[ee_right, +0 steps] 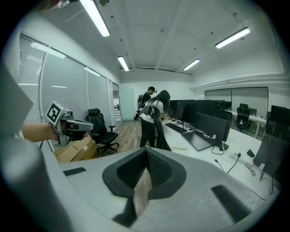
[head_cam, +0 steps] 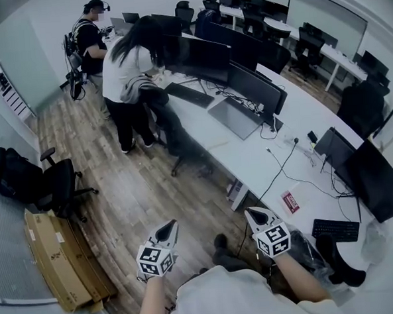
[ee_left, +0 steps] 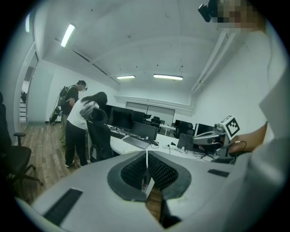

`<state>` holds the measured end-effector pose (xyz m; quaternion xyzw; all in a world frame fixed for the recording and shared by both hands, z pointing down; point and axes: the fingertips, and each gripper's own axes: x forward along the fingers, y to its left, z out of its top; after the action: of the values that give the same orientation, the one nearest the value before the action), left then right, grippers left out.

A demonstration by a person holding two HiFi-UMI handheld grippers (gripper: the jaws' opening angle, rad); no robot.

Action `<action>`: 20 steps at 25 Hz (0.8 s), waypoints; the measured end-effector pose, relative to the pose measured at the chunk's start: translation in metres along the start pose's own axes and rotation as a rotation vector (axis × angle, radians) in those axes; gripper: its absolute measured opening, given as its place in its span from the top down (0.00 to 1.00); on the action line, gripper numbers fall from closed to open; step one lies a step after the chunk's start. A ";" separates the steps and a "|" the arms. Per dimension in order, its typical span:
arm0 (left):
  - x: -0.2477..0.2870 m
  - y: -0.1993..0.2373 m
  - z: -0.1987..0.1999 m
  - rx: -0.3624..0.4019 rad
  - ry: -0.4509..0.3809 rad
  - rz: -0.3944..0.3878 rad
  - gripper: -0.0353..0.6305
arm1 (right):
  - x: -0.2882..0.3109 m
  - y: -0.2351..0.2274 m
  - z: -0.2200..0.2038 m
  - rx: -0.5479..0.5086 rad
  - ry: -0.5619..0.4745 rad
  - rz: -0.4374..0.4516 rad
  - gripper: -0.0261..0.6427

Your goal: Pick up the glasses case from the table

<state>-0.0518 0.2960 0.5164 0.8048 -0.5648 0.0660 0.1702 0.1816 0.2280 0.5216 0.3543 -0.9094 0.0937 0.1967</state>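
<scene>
Head view: approach stage, nothing gripped yet.
Left gripper (head_cam: 170, 226) and right gripper (head_cam: 254, 214) low by the white desk (head_cam: 246, 153) at right, jaws together, empty, probably just carried; glasses case not identifiable there.

One pale top (head_cam: 225, 294) is worn, the forearms left uncovered. Left gripper (head_cam: 169, 227) and right gripper (head_cam: 254, 214): grey shells tapered to dark tips, each fitted with a marker cube (head_cam: 155, 260) printed in black-and-white squares. Pads (ee_left: 133, 172): black, ribbed, set in a dark grey collar. One thin dark cable (ee_left: 243, 144) is seen at the right hand.
</scene>
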 end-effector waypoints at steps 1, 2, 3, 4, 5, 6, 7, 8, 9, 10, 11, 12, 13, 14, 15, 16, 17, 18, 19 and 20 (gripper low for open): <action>0.006 0.004 0.002 -0.002 0.001 0.003 0.93 | 0.007 -0.004 0.002 -0.002 0.004 0.004 0.96; 0.013 0.008 0.004 -0.004 0.002 0.007 0.93 | 0.014 -0.009 0.005 -0.003 0.007 0.008 0.96; 0.020 0.012 0.007 -0.006 0.003 0.010 0.93 | 0.021 -0.015 0.007 -0.003 0.009 0.012 0.96; 0.028 0.015 0.010 -0.008 0.004 0.012 0.93 | 0.028 -0.020 0.010 -0.002 0.012 0.015 0.96; 0.035 0.019 0.013 -0.010 0.005 0.014 0.93 | 0.035 -0.025 0.013 -0.003 0.014 0.018 0.96; 0.043 0.023 0.015 -0.012 0.007 0.015 0.93 | 0.042 -0.031 0.015 -0.004 0.017 0.022 0.96; 0.050 0.027 0.017 -0.013 0.008 0.017 0.93 | 0.050 -0.036 0.017 -0.006 0.021 0.025 0.96; 0.058 0.031 0.019 -0.015 0.010 0.019 0.93 | 0.057 -0.041 0.019 -0.007 0.024 0.029 0.96; 0.066 0.035 0.021 -0.018 0.011 0.021 0.93 | 0.064 -0.047 0.021 -0.009 0.028 0.033 0.96; 0.074 0.038 0.023 -0.020 0.013 0.024 0.93 | 0.071 -0.053 0.023 -0.009 0.031 0.036 0.96; 0.082 0.042 0.024 -0.022 0.015 0.027 0.93 | 0.078 -0.059 0.025 -0.010 0.033 0.040 0.96; 0.090 0.045 0.026 -0.024 0.017 0.029 0.93 | 0.084 -0.066 0.027 -0.011 0.035 0.043 0.96; 0.098 0.047 0.028 -0.025 0.020 0.032 0.93 | 0.090 -0.072 0.030 -0.011 0.037 0.045 0.96; 0.107 0.050 0.031 -0.026 0.021 0.034 0.93 | 0.095 -0.079 0.032 -0.012 0.038 0.047 0.96; 0.116 0.052 0.033 -0.028 0.023 0.036 0.93 | 0.101 -0.086 0.033 -0.012 0.039 0.049 0.96; 0.125 0.054 0.035 -0.028 0.024 0.037 0.93 | 0.107 -0.093 0.035 -0.011 0.039 0.050 0.96; 0.135 0.056 0.037 -0.028 0.026 0.037 0.93 | 0.112 -0.101 0.036 -0.009 0.039 0.051 0.96; 0.145 0.056 0.039 -0.028 0.029 0.036 0.93 | 0.116 -0.109 0.037 -0.005 0.038 0.052 0.96; 0.155 0.056 0.041 -0.027 0.032 0.035 0.93 | 0.120 -0.117 0.037 0.000 0.039 0.052 0.96; 0.164 0.054 0.043 -0.027 0.036 0.034 0.93 | 0.124 -0.126 0.037 0.006 0.040 0.052 0.96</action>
<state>-0.0482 0.1187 0.5360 0.7914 -0.5760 0.0756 0.1902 0.1734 0.0493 0.5446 0.3289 -0.9140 0.1085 0.2115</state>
